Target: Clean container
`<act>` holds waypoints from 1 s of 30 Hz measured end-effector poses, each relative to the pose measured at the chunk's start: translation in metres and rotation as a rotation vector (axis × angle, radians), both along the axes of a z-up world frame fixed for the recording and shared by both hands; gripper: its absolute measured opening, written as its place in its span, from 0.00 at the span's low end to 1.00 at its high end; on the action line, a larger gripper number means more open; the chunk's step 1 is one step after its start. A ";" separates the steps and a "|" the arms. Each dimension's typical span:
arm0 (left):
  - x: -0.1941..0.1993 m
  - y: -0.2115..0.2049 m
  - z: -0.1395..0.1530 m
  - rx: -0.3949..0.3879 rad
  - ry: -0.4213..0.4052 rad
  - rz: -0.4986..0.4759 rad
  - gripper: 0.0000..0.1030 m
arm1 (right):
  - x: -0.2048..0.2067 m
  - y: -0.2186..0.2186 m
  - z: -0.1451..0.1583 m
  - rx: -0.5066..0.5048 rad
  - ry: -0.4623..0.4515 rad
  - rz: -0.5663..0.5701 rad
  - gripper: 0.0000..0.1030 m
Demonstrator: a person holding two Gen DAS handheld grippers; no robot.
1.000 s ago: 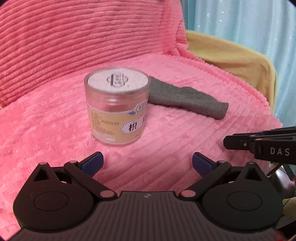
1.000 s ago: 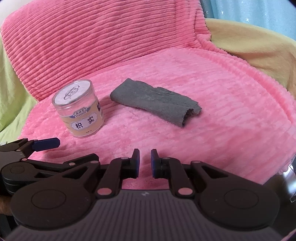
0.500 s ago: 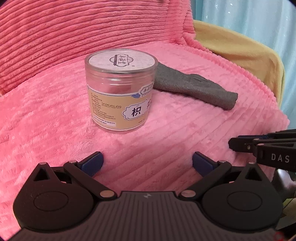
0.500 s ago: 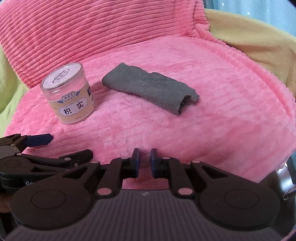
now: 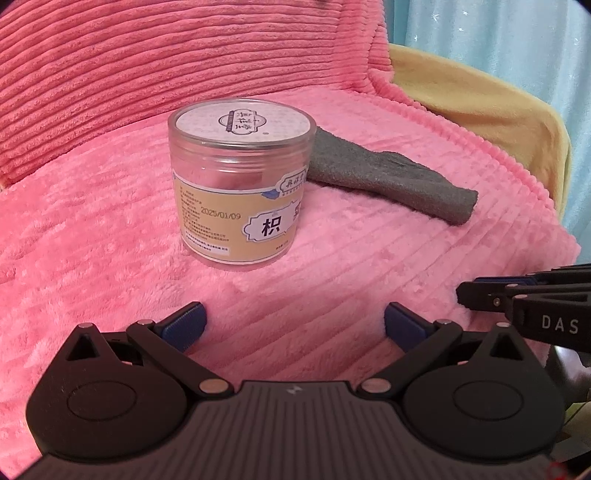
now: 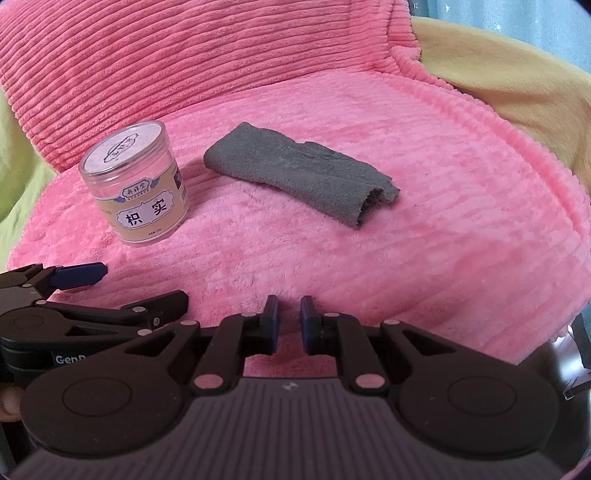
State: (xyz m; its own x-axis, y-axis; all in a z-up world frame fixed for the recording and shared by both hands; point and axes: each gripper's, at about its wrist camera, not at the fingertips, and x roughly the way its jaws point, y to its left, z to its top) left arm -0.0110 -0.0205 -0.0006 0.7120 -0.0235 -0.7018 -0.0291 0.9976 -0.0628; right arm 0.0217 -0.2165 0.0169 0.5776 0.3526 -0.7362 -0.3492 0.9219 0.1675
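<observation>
A clear plastic jar [image 5: 239,184] with a tan label and a white lid stands upright on the pink blanket; it also shows in the right wrist view [image 6: 135,184]. A folded grey cloth [image 5: 391,181] lies just behind and right of it, seen too in the right wrist view [image 6: 299,171]. My left gripper [image 5: 293,325] is wide open and empty, a short way in front of the jar. My right gripper [image 6: 289,323] is nearly shut with a narrow gap, empty, well short of the cloth.
A ribbed pink blanket [image 5: 110,229] covers the seat and backrest. A yellow cover [image 5: 480,96] lies at the right, a green one [image 6: 14,147] at the left. A light blue curtain [image 5: 498,33] hangs behind. The seat's front edge drops off at the right.
My left gripper has moved closer to the jar, which looks larger and nearer. My right gripper has shifted a little; its jaws stay nearly shut.
</observation>
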 end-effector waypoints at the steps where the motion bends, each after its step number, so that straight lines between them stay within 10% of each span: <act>1: 0.000 0.000 0.000 -0.003 -0.003 -0.001 1.00 | 0.000 0.001 0.000 -0.001 0.000 -0.001 0.10; 30: 0.003 0.028 0.022 0.046 -0.076 0.063 1.00 | 0.017 0.017 0.011 -0.005 -0.086 0.006 0.10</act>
State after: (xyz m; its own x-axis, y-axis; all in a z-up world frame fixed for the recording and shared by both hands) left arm -0.0075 0.0073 0.0216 0.7620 0.0539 -0.6453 -0.0883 0.9959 -0.0211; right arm 0.0389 -0.1993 0.0279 0.6365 0.3531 -0.6857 -0.3678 0.9204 0.1325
